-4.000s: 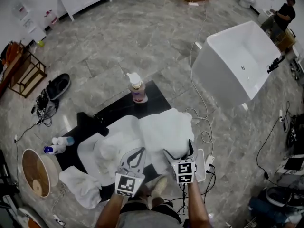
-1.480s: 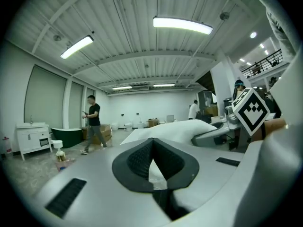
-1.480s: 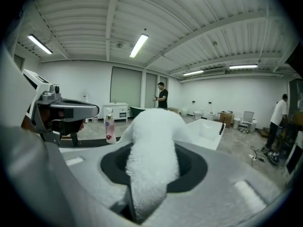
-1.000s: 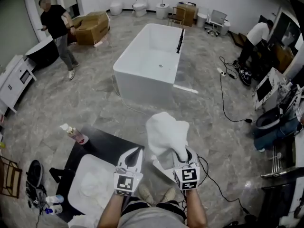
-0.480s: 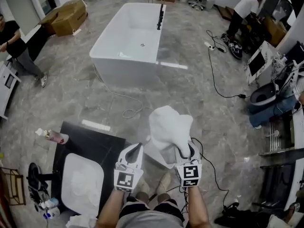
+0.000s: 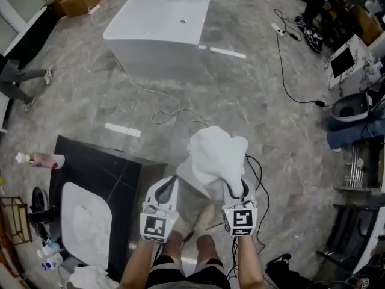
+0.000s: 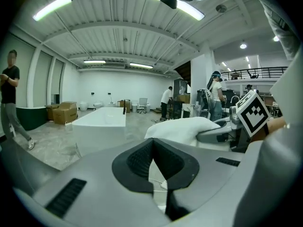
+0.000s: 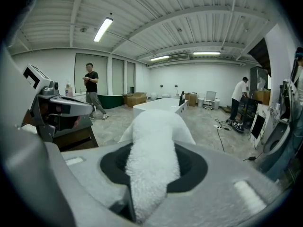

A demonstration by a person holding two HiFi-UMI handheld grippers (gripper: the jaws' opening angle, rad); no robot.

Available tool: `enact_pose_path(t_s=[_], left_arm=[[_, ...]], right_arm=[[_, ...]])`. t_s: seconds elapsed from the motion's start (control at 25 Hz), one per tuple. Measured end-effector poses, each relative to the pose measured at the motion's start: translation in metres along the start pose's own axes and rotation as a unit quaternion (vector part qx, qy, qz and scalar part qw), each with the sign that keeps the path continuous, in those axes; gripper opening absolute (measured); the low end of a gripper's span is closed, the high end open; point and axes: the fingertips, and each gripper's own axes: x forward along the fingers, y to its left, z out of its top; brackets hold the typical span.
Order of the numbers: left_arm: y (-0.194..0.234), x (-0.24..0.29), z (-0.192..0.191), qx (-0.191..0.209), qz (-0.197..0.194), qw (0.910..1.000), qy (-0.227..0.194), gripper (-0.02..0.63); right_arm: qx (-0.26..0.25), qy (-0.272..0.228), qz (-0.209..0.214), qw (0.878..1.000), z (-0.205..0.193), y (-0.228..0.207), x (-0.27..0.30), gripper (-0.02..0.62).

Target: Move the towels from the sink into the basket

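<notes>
Head view: the person has turned away from the sink [image 6: 67, 198] and lowered both hands. The right gripper [image 6: 236, 188] is clamped on a towel [image 6: 215, 152], which now sits bunched over a pale bin [image 6: 181, 179] that I take for the basket, so the drop looks close. A second towel [image 6: 91, 226] waits in the sink. The left gripper [image 6: 170, 185] is pinched shut on nothing.

Left gripper view: its jaws meet, empty, and the towel is just beyond on the right.

Right gripper view: the towel runs lengthwise straight out along the jaws, its free end pointing away from the person.
</notes>
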Motion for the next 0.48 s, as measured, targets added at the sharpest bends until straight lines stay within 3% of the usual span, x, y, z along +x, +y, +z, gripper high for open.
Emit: enact_pose_path(t_s=[0.2, 0.48], left_arm=[[-0.003, 0.036, -0.068, 0.006, -0.003, 0.9998, 0.019, 0.009], [0.006, 0.072, -0.184, -0.025, 0.011, 0.9978, 0.061, 0.009]], right_arm=[[0.008, 0.017, 0.007, 1.000, -0.071, -0.006, 0.037, 0.147], [0.017, 0.045, 0.020, 0.999, -0.192, 0.002, 0.089, 0.149]])
